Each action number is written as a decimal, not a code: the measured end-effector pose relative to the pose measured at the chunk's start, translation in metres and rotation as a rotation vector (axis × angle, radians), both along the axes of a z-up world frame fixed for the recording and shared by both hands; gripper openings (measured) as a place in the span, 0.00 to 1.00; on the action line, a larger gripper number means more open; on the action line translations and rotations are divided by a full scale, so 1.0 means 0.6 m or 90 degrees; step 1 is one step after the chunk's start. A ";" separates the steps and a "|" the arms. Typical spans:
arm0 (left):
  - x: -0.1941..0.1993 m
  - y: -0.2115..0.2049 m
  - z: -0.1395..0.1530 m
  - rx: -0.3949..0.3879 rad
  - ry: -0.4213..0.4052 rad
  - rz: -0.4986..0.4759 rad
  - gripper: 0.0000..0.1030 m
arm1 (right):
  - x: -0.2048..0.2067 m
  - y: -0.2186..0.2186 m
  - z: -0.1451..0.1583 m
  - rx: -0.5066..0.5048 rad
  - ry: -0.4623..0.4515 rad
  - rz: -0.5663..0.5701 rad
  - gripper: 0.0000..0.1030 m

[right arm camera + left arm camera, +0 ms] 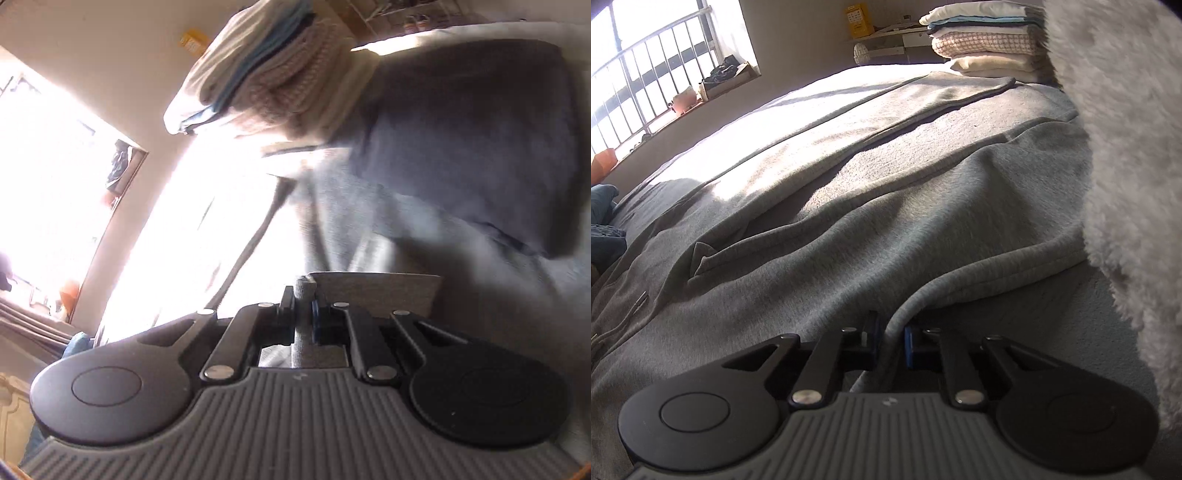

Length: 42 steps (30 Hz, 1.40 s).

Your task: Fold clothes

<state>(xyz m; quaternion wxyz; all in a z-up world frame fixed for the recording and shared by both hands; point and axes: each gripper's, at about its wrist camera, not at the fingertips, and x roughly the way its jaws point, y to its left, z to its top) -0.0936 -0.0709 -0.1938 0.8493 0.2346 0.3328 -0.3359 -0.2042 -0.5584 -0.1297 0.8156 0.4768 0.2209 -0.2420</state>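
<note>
At the far left of the left wrist view a barred window [657, 70] threw strong sun across the bed [1100, 332], and the grey garment [871, 206] lay spread flat over most of it, its long axis running away from the camera toward the stack of folded clothes [986, 40] at the far end. The left tongs [891, 338] sat at the near edge of that garment, narrowed onto a rolled hem that passed between the blue pads — a pinch on the cloth, low against the bed. To the right, a fluffy pale fabric [1126, 147] hung close to the lens, too near to identify.

In the blurred right wrist view the right tongs [303, 308] were likewise clamped on a grey hem [304, 288], with the garment's darker mass [461, 129] lying ahead and to the right. Both hands seemed to hold the same near edge — so the fold probably had to carry that edge forward, along the long axis, toward the stack.
</note>
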 end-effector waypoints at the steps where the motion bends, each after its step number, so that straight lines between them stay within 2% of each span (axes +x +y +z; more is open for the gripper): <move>1: 0.006 0.003 0.005 -0.013 0.011 0.011 0.13 | 0.038 0.002 0.018 0.005 -0.018 0.013 0.06; 3: 0.015 0.010 0.017 -0.042 0.025 0.031 0.13 | 0.103 0.011 0.065 0.008 -0.059 0.038 0.06; 5: 0.021 0.016 0.031 -0.069 0.032 0.043 0.13 | 0.157 0.030 0.142 -0.023 -0.113 0.078 0.06; 8: 0.024 0.020 0.041 -0.096 0.044 0.039 0.13 | 0.166 0.047 0.231 -0.095 -0.169 0.109 0.06; 11: 0.025 0.022 0.048 -0.118 0.058 0.028 0.14 | 0.131 0.032 0.258 -0.126 -0.177 0.096 0.06; 13: 0.023 0.019 0.043 -0.118 0.073 0.012 0.14 | 0.093 0.006 0.237 -0.127 -0.157 0.066 0.06; 15: 0.019 0.013 0.036 -0.108 0.082 -0.008 0.14 | 0.048 -0.027 0.193 -0.106 -0.125 0.021 0.06; 20: 0.004 -0.005 0.021 -0.090 0.097 -0.051 0.18 | -0.080 -0.109 -0.007 -0.027 -0.001 -0.119 0.06; 23: 0.003 -0.012 0.007 -0.073 0.112 -0.053 0.19 | -0.147 -0.127 -0.151 0.079 0.080 -0.177 0.06; 24: 0.005 -0.013 0.002 -0.068 0.120 -0.052 0.19 | -0.160 -0.125 -0.187 0.105 0.093 -0.189 0.06; 26: 0.006 -0.012 -0.003 -0.064 0.129 -0.049 0.19 | -0.184 -0.114 -0.230 0.144 0.035 -0.219 0.06; 28: 0.007 -0.008 -0.002 -0.067 0.133 -0.045 0.21 | -0.192 -0.109 -0.233 0.151 0.005 -0.232 0.08; 31: 0.010 -0.002 0.002 -0.079 0.147 -0.034 0.23 | -0.197 -0.112 -0.212 0.116 0.019 -0.230 0.10; 34: 0.013 0.012 0.007 -0.102 0.172 -0.017 0.26 | -0.210 -0.109 -0.189 0.102 -0.006 -0.231 0.11; 37: 0.017 0.050 0.021 -0.133 0.186 0.020 0.31 | -0.221 -0.083 -0.175 0.126 -0.034 -0.197 0.16; 40: 0.024 0.106 0.042 -0.174 0.195 0.073 0.32 | -0.209 -0.049 -0.189 0.166 -0.031 -0.143 0.25; 42: 0.031 0.155 0.056 -0.215 0.204 0.119 0.36 | -0.197 -0.028 -0.201 0.190 -0.023 -0.108 0.26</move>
